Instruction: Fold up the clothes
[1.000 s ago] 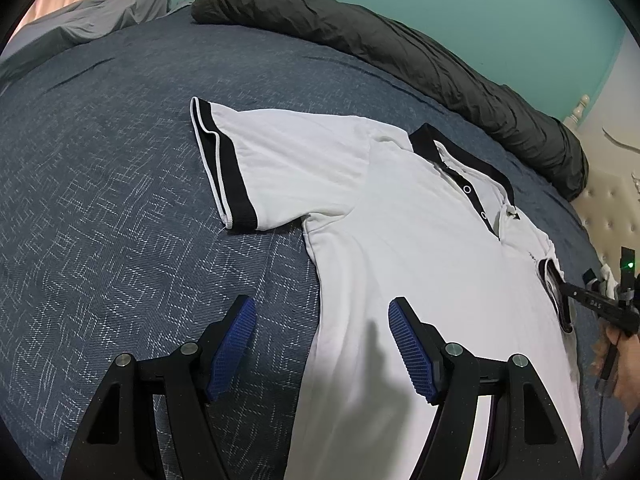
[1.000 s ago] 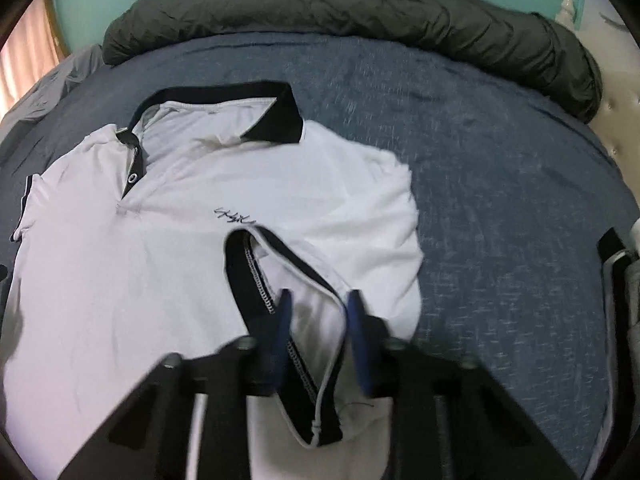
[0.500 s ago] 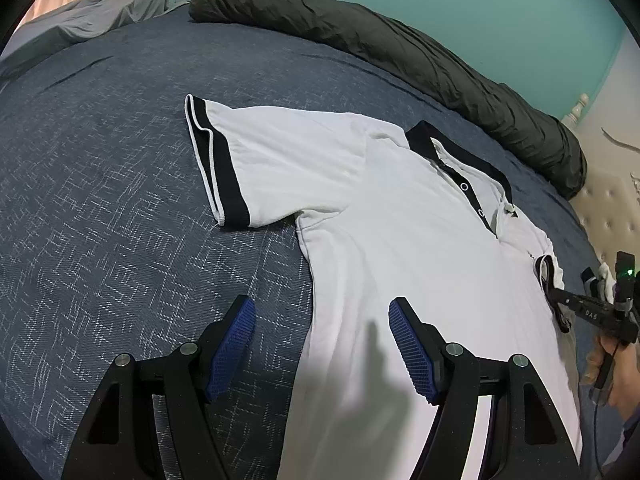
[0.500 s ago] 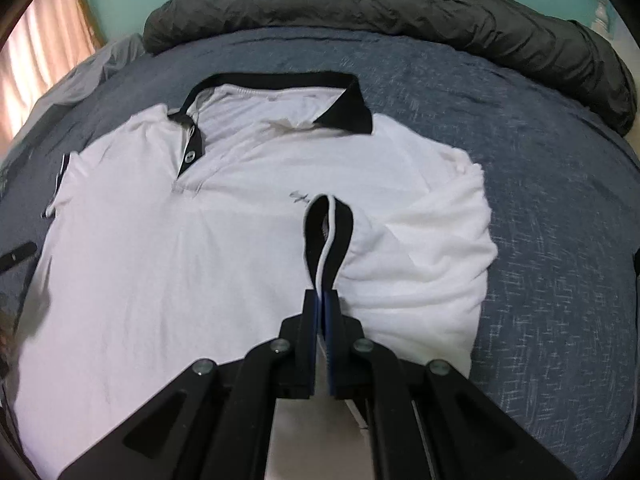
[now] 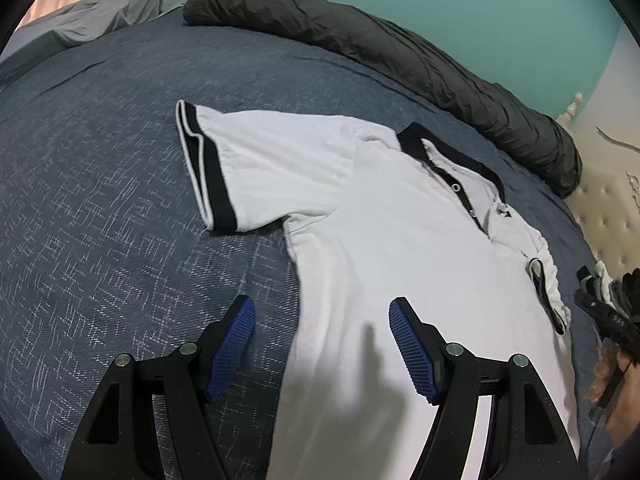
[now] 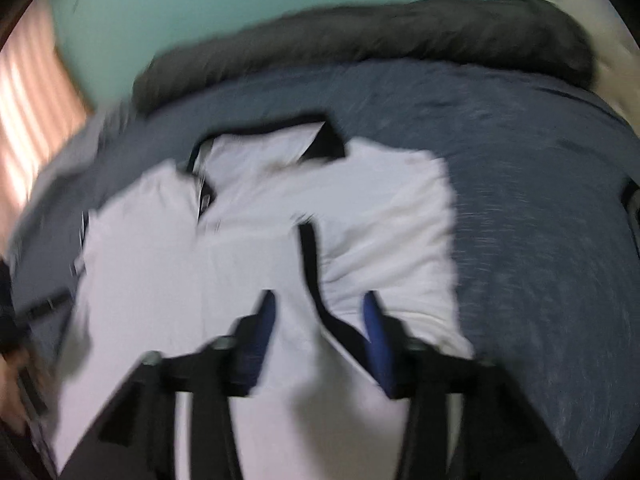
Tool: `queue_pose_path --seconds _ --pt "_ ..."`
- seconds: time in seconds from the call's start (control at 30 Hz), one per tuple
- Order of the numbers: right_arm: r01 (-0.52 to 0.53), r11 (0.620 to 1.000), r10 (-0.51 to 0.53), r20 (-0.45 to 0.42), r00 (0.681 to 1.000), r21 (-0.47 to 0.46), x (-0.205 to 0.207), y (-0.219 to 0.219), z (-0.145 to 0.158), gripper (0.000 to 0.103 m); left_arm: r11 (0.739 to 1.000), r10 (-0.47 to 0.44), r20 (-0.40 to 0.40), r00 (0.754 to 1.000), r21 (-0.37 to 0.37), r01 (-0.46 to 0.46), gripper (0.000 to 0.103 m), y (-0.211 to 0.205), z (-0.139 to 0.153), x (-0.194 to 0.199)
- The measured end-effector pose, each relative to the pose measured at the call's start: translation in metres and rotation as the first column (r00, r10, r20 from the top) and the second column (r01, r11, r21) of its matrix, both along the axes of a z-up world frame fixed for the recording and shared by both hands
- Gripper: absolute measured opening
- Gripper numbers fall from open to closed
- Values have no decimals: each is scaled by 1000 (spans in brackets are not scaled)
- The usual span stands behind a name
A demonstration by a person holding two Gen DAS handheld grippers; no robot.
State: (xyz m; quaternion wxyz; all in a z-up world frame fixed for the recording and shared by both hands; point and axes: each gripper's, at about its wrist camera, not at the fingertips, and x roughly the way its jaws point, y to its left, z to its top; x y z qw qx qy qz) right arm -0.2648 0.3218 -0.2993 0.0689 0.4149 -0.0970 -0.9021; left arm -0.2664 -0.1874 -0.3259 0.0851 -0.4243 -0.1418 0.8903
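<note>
One white polo shirt (image 5: 400, 240) lies face up on the blue bed (image 5: 100, 220), one sleeve (image 6: 384, 248) folded onto its chest. Left gripper (image 5: 322, 344) hovers over the shirt's side edge, jaws spread; right gripper (image 6: 320, 320), blurred, jaws spread above the folded sleeve's black cuff.

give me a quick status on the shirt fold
Left gripper open over shirt's side edge. Right gripper open. Polo shirt: one sleeve folded in. Nothing in the way.

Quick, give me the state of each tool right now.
Left tool: open, holding nothing, hovering over the white polo shirt.
Right tool: open, nothing gripped; the folded-in sleeve lies on the shirt.
</note>
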Motion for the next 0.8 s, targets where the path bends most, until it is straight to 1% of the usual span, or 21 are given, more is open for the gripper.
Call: queue_pose_path --seconds 0.1,0.13,0.2,0.33,0.4,0.5,0.63,0.7,0.73,0.8 --pt "136 987 -141 -50 989 -84 24 31 6 49 1000 -28 -22 999 8 28 74 8 8 2" --pt "181 980 -186 -56 981 -84 29 41 4 49 999 -41 -28 999 9 42 74 12 11 3" --pt "239 963 -246 -45 968 -123 35 55 -4 49 997 -75 -31 997 10 75 74 22 15 2" --pt "336 920 -346 -18 938 -202 44 78 -21 49 986 -156 -7 988 54 156 74 54 19 -7" --pt "353 901 -367 -11 930 -251 46 84 -24 49 977 -197 4 980 78 196 74 70 21 -12" --pt "377 868 -398 1 917 -322 47 93 -28 49 953 -277 35 960 135 270 74 110 24 -34" --pt "392 834 -414 29 910 -389 48 102 -35 49 918 -381 46 923 136 372 74 176 31 -66" --pt "390 819 -413 38 910 -421 48 104 -37 49 898 -427 64 902 148 414 74 207 29 -82" --pt "391 818 -411 48 911 -421 48 103 -38 49 889 -443 73 894 165 427 74 221 26 -89" --pt "379 820 -394 56 917 -429 45 102 -40 49 885 -457 98 884 154 440 74 248 18 -102"
